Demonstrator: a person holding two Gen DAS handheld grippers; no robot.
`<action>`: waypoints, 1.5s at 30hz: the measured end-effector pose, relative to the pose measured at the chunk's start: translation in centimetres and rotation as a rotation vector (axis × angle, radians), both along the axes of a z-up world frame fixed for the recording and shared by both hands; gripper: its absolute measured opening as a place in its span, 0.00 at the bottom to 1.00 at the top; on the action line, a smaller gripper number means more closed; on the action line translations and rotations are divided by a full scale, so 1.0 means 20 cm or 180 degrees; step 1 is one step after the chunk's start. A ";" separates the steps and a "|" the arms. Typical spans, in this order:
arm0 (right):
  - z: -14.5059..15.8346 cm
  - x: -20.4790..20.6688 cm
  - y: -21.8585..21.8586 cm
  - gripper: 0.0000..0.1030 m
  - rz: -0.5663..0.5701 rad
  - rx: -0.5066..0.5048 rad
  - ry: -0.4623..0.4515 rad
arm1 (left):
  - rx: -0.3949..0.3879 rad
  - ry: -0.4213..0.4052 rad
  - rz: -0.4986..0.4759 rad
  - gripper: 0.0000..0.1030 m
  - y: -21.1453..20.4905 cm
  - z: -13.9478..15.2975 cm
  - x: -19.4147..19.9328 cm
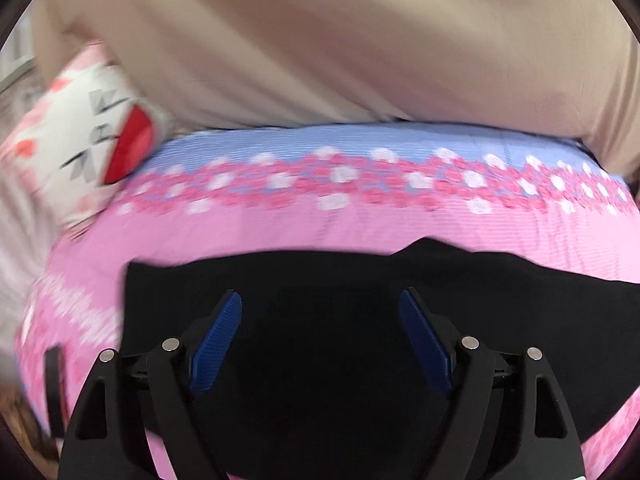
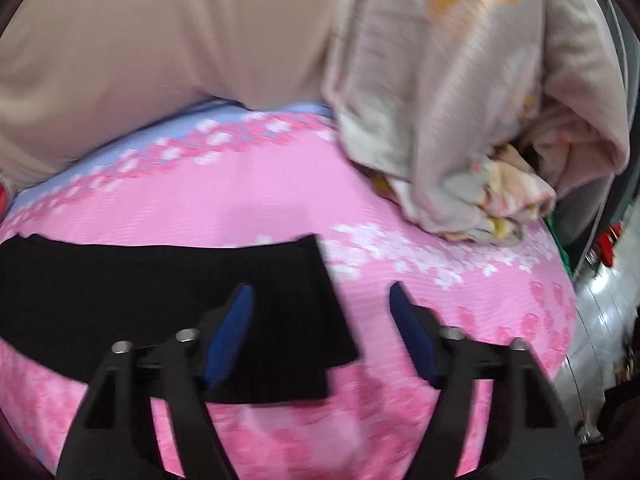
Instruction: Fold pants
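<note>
Black pants [image 1: 320, 280] lie flat on a pink flowered bedsheet [image 1: 280, 224]. My left gripper [image 1: 321, 300] is open and empty, just above the middle of the pants. In the right wrist view the pants [image 2: 160, 280] stretch from the left edge to a squared end near the middle. My right gripper [image 2: 321, 294] is open and empty, straddling that end: its left finger is over the black cloth, its right finger over the bedsheet [image 2: 440, 320].
A beige padded headboard [image 1: 320, 40] runs along the far side of the bed. A white and pink pillow with a red patch [image 1: 92, 140] lies at the left. A heap of grey and floral blankets [image 2: 460, 100] sits at the back right. The bed's right edge [image 2: 576, 320] drops off to a shiny floor.
</note>
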State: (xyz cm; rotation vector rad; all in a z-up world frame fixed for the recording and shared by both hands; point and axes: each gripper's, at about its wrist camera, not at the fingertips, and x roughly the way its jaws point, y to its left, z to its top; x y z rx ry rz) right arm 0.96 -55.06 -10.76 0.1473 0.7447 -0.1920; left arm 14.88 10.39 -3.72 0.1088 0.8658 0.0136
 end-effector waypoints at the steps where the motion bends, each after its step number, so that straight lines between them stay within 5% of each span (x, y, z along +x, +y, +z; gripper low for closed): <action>1: 0.02 0.00 0.05 0.67 0.0033 -0.0007 -0.0015 | -0.0002 0.0087 -0.0068 0.76 -0.05 -0.03 0.08; 6: 0.01 -0.02 0.24 0.67 0.0194 0.0095 -0.0006 | 0.0299 0.0350 -0.0109 0.81 -0.23 -0.20 0.37; 8: -0.02 -0.01 0.29 0.67 0.0235 0.0060 0.0038 | 0.0443 0.0505 -0.0065 0.47 -0.26 -0.30 0.49; 9: -0.02 -0.01 0.31 0.67 0.0244 0.0061 0.0052 | 0.0509 0.0587 -0.0022 0.02 -0.26 -0.34 0.53; 11: -0.03 -0.01 0.32 0.67 0.0194 0.0037 0.0047 | 0.0525 0.0696 0.0134 0.00 -0.23 -0.42 0.64; 13: -0.04 -0.01 0.29 0.67 0.0080 0.0056 0.0023 | 0.0628 0.0493 0.0269 0.00 -0.21 -0.40 0.71; 15: -0.06 0.00 0.22 0.67 -0.0052 0.0081 0.0056 | 0.0419 0.0442 0.0306 0.00 -0.16 -0.34 0.73; 17: -0.08 0.02 0.16 0.67 -0.0135 0.0060 0.0121 | 0.0163 0.0406 0.0244 0.13 -0.13 -0.26 0.70; 18: -0.09 0.05 0.13 0.67 -0.0142 0.0085 0.0153 | 0.0096 0.0367 0.0191 0.36 -0.12 -0.22 0.66; 19: -0.09 0.07 0.10 0.67 -0.0129 0.0116 0.0175 | 0.0085 0.0296 0.0134 0.70 -0.13 -0.17 0.61; 20: -0.11 0.12 0.08 0.67 -0.0107 0.0130 0.0214 | 0.0106 0.0174 0.0097 0.82 -0.14 -0.13 0.55; 24: -0.19 0.31 0.06 0.65 -0.0001 0.0076 0.0390 | 0.0185 -0.0019 -0.0110 0.85 -0.20 -0.06 0.38; 25: -0.21 0.35 0.06 0.56 0.0054 0.0094 0.0439 | 0.0181 -0.0041 -0.0127 0.85 -0.20 -0.06 0.34; 26: -0.22 0.39 0.08 0.22 0.0104 0.0055 0.0503 | 0.0177 -0.0048 -0.0123 0.85 -0.19 -0.06 0.31; 27: -0.20 0.41 0.11 0.06 0.0128 -0.0099 0.0506 | 0.0185 -0.0044 -0.0124 0.85 -0.20 -0.06 0.29; 30: 0.02 0.36 0.14 0.06 0.0067 -0.0387 -0.0021 | 0.0264 -0.0039 -0.0068 0.85 -0.17 -0.06 0.25; 31: 0.03 0.36 0.09 0.07 -0.0033 -0.0386 -0.0066 | 0.0283 -0.0047 -0.0052 0.85 -0.16 -0.07 0.24; 32: -0.05 0.40 0.02 0.10 -0.0130 -0.0436 0.0182 | 0.0308 -0.0047 -0.0023 0.85 -0.14 -0.09 0.25; 34: -0.22 0.46 -0.06 0.25 -0.0182 -0.0353 0.0702 | 0.0374 -0.0034 0.0087 0.85 -0.11 -0.12 0.25; 36: -0.12 0.37 -0.04 0.52 -0.0424 -0.0443 0.0427 | 0.0396 0.0003 0.0172 0.85 -0.07 -0.14 0.24; 38: 0.04 0.28 0.06 0.60 -0.0566 -0.0631 0.0061 | 0.0360 0.0000 0.0267 0.85 0.00 -0.14 0.22; 41: 0.26 0.27 0.38 0.62 -0.0064 -0.0579 -0.0282 | 0.0275 -0.0048 0.0476 0.85 0.13 -0.12 0.19; 45: 0.28 0.55 1.10 0.61 0.1433 0.0147 -0.0092 | 0.0239 -0.0070 0.0700 0.85 0.27 -0.12 0.14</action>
